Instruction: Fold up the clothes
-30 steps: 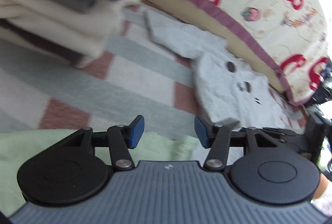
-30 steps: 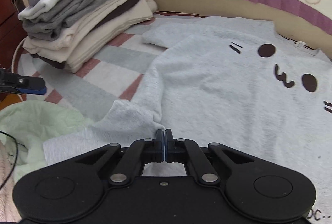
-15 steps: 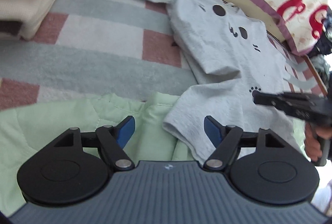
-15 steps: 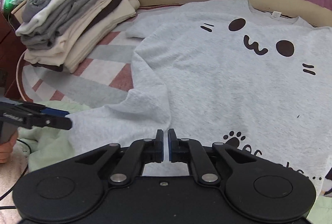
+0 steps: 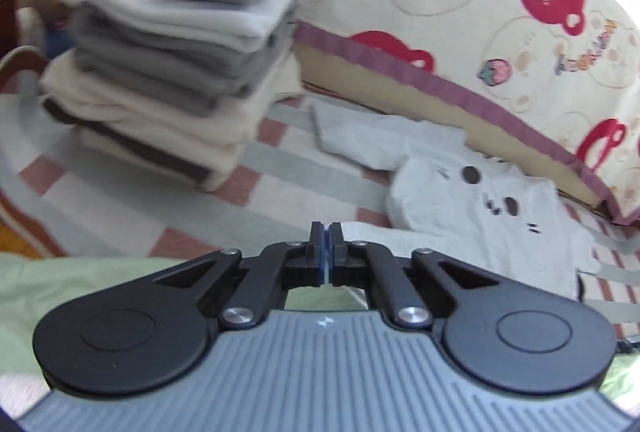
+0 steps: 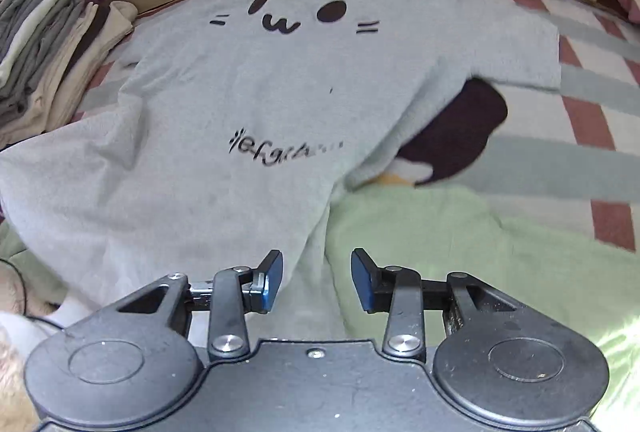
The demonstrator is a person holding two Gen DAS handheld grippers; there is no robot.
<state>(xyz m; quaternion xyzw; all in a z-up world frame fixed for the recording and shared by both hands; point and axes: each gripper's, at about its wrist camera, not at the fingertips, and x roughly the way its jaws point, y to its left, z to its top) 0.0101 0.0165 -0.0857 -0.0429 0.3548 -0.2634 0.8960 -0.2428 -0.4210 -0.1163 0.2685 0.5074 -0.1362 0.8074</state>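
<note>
A light grey shirt (image 6: 240, 92) with a black cat face lies spread face up on the bed. In the left wrist view the shirt (image 5: 480, 216) stretches from its collar end back to my left gripper (image 5: 325, 244). That gripper is shut, with the shirt's hem edge meeting its pads. My right gripper (image 6: 316, 280) hovers over the hem's right end, where the grey cloth meets a green blanket (image 6: 460, 252). Its jaws are opening and grip nothing; the cloth lies below them. The shirt's right sleeve folds over a dark brown item (image 6: 460, 128).
A tall stack of folded grey and cream clothes (image 5: 180, 52) stands at the left, with its edge in the right wrist view (image 6: 48, 44). A bear-print padded wall (image 5: 480, 12) runs along the back. The bedcover (image 6: 580, 104) is checked pink, grey and white.
My left gripper closed at the shirt's hem corner and rose, now facing the stack. My right gripper let go of the cloth, opened, and swept right along the hem.
</note>
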